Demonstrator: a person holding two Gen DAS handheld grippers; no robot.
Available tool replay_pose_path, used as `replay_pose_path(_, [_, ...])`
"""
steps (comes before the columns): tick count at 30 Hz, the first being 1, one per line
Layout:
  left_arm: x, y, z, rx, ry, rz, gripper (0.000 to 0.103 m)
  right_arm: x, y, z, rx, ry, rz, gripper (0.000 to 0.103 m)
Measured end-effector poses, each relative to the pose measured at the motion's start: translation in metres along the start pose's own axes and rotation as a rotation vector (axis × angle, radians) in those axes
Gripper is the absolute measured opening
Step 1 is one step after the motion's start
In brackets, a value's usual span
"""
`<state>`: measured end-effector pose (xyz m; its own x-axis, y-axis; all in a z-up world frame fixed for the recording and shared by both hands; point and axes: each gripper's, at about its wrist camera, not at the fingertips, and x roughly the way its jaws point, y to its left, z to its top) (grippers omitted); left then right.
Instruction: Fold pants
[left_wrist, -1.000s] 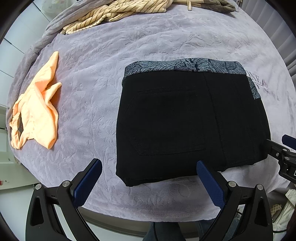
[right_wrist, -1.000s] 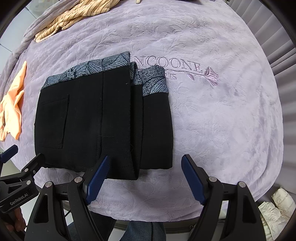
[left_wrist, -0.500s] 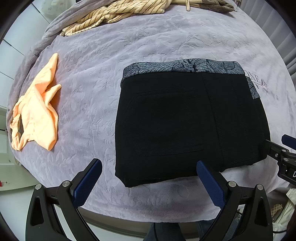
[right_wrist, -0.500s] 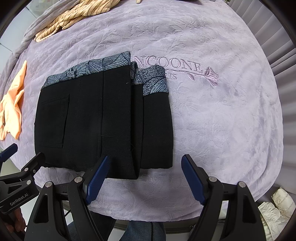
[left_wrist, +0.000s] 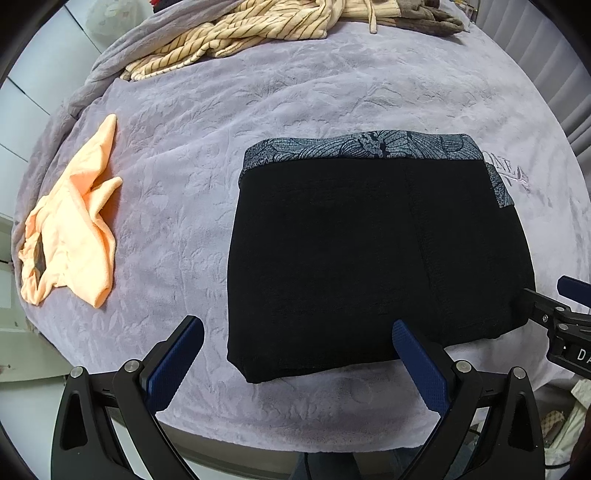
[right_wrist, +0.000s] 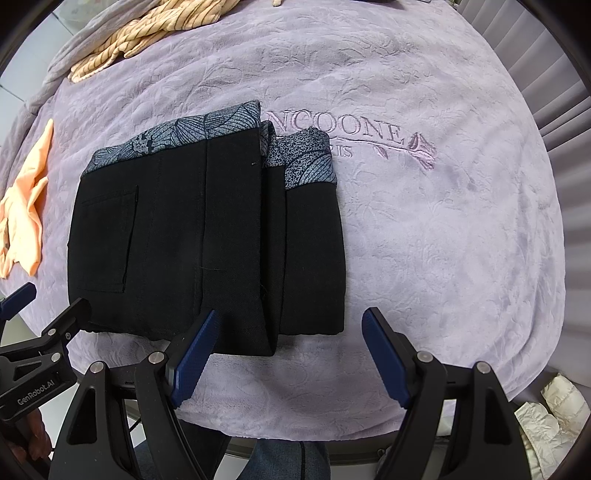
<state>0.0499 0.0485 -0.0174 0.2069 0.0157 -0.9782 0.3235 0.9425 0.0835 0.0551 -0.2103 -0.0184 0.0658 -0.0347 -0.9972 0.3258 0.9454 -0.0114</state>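
- An orange garment (left_wrist: 70, 236) is being left loose at the far left of the lilac blanket (left_wrist: 295, 88), well apart from the work; no interference is being expected from it.
- The left gripper (left_wrist: 295, 363) is being held wide apart and empty, just off the near edge of the pants (left_wrist: 369, 254).
- The pants are being kept folded in a black bundle at mid-blanket, with the patterned waistband (right_wrist: 177, 138) at the far side.
- A lower layer is being left exposed on the right (right_wrist: 314, 251), stepped out from the upper fold; if one layer alone is being pinched, the stack is likely being pulled askew.
- The right gripper (right_wrist: 288, 352) is being held wide and empty near the bundle's near right corner; contact with the cloth cannot be confirmed, as depth is being distorted.
- The plush blanket is possibly being snagged together with the hem.
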Motion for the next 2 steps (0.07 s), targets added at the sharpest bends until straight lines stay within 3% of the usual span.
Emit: replay_pose_path(2, [-0.0011, -0.0014, 0.0006, 0.006, -0.001, -0.012, 0.102, 0.0000, 0.0000, 0.0005, -0.002, 0.000, -0.001, 0.082])
